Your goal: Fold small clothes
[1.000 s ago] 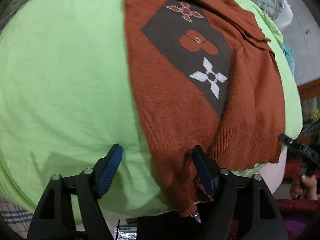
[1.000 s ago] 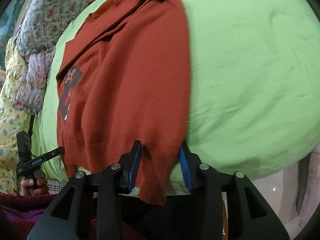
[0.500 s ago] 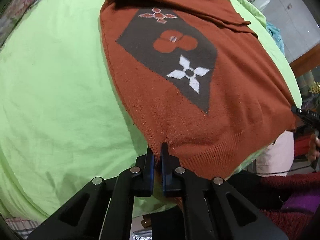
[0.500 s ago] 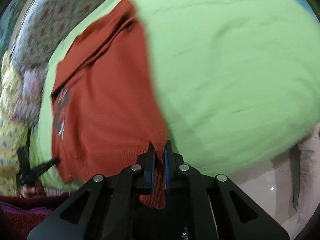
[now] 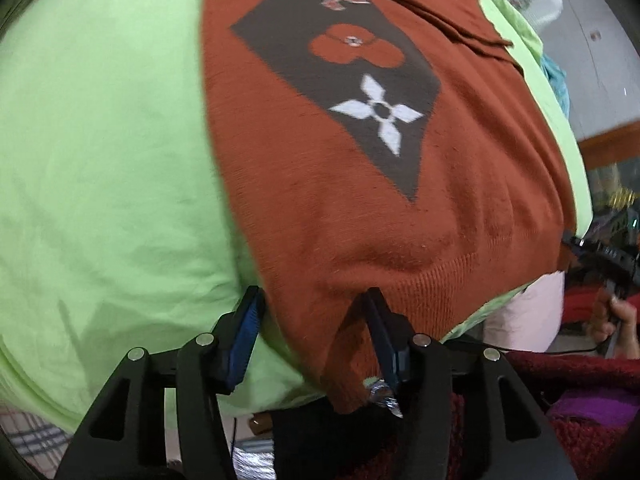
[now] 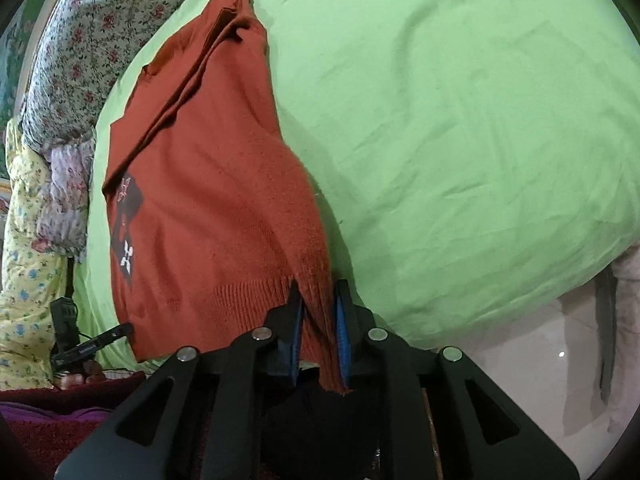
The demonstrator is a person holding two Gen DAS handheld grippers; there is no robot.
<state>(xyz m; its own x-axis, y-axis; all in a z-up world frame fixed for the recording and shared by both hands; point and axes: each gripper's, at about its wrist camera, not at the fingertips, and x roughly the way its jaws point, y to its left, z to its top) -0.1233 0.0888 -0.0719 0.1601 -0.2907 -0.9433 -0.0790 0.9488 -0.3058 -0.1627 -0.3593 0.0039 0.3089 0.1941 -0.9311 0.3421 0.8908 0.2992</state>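
Observation:
A rust-orange knit sweater (image 5: 304, 184) with a dark diamond panel and flower motifs lies on a lime-green sheet (image 5: 100, 140); it also shows in the right wrist view (image 6: 208, 208). My left gripper (image 5: 312, 320) is open, its blue-padded fingers astride the sweater's left hem corner, which hangs over the bed edge. My right gripper (image 6: 318, 312) is open a little, with the right hem corner between its pads. The sleeves lie folded over the sweater's far part.
The green sheet (image 6: 460, 120) covers a bed, with its near edge just in front of both grippers. Floral bedding (image 6: 60, 80) lies at the far left. Pale tiled floor (image 6: 540, 360) shows at the right. The other gripper (image 6: 80, 344) shows at lower left.
Both grippers were shut on the hem corners half a second ago and have now opened. The sweater's hem has settled on the bed edge.

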